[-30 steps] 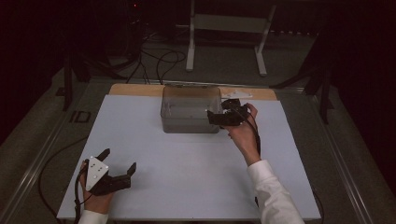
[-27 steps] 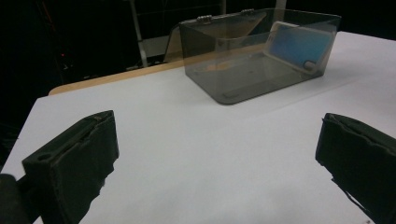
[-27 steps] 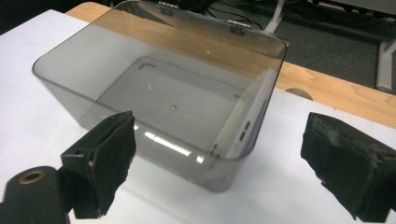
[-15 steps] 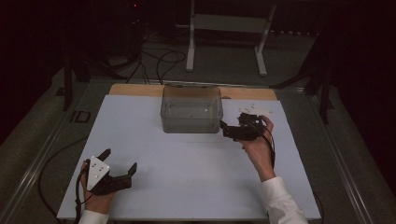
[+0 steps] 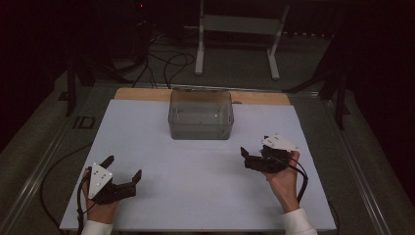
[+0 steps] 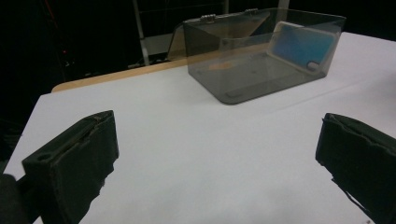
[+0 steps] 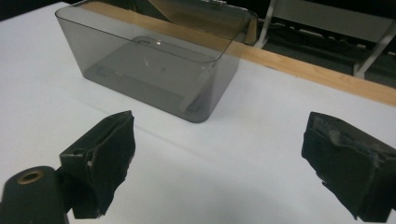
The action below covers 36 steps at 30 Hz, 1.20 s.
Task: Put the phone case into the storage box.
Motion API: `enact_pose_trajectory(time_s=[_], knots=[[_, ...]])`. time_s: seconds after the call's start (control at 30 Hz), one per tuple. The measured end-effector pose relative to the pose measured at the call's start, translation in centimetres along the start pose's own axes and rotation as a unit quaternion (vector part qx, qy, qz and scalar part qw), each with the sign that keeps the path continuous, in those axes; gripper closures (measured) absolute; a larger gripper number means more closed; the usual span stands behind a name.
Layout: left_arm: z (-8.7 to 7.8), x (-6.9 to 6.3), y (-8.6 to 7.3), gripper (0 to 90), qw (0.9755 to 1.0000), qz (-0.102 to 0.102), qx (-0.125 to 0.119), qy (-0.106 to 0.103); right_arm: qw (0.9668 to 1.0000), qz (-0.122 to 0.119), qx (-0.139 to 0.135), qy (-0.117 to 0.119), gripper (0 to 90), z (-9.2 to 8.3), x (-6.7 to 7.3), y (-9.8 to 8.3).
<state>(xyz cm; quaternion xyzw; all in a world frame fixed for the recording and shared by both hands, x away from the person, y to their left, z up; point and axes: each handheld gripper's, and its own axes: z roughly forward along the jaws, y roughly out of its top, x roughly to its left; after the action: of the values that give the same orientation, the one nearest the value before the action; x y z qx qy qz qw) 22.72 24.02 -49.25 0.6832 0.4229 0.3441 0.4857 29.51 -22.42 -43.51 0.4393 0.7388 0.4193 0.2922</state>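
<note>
The clear box sits at the back of the white mat, a blue phone case inside. Both the left gripper and right gripper rest near it, jaws apart, empty. The job looks finished; next, maybe shut the lid.

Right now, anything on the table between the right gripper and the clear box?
Nothing visible. The right gripper, fingers apart, faces the clear box across bare white tabletop. The left gripper sits far off at the near left corner, well out of that path.
</note>
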Motion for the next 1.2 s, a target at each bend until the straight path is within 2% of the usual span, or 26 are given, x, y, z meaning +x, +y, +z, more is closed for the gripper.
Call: enact_pose_trajectory(time_s=[0.07,0.13,0.23,0.47,0.6,0.77,0.97,1.2], knots=[[-0.1,0.0,0.1,0.2,1.0,0.0,-0.001,-0.001,1.0,0.006,-0.002,0.004,9.8,-0.4,-0.1,-0.5],[-0.1,0.1,0.1,0.2,1.0,-0.001,-0.003,0.0,0.9997,0.022,-0.004,0.01,9.8,-0.8,-0.4,-1.3],[-0.1,0.1,0.1,0.2,1.0,-0.001,-0.004,0.0,0.9992,0.039,-0.009,0.0,9.8,-1.3,-0.9,-3.1],[-0.1,0.0,0.2,0.2,1.0,0.001,-0.004,-0.003,0.998,0.029,-0.056,-0.011,9.7,-3.0,-1.1,-5.7],[-0.1,0.0,0.1,0.2,1.0,0.002,-0.004,-0.003,0.9961,0.032,-0.082,-0.004,9.7,-4.0,-1.0,-6.5],[-0.1,0.1,0.1,0.2,1.0,0.002,-0.006,-0.003,0.9943,0.029,-0.102,0.001,9.8,-4.8,-0.7,-7.7],[-0.1,0.0,0.0,0.2,0.9999,0.007,-0.003,-0.009,0.9932,0.023,-0.114,0.004,9.8,-5.2,-0.4,-8.6],[0.0,-0.3,0.0,0.2,0.9997,0.018,0.002,-0.018,0.9934,0.021,-0.112,0.007,9.8,-5.8,-0.2,-9.4]])
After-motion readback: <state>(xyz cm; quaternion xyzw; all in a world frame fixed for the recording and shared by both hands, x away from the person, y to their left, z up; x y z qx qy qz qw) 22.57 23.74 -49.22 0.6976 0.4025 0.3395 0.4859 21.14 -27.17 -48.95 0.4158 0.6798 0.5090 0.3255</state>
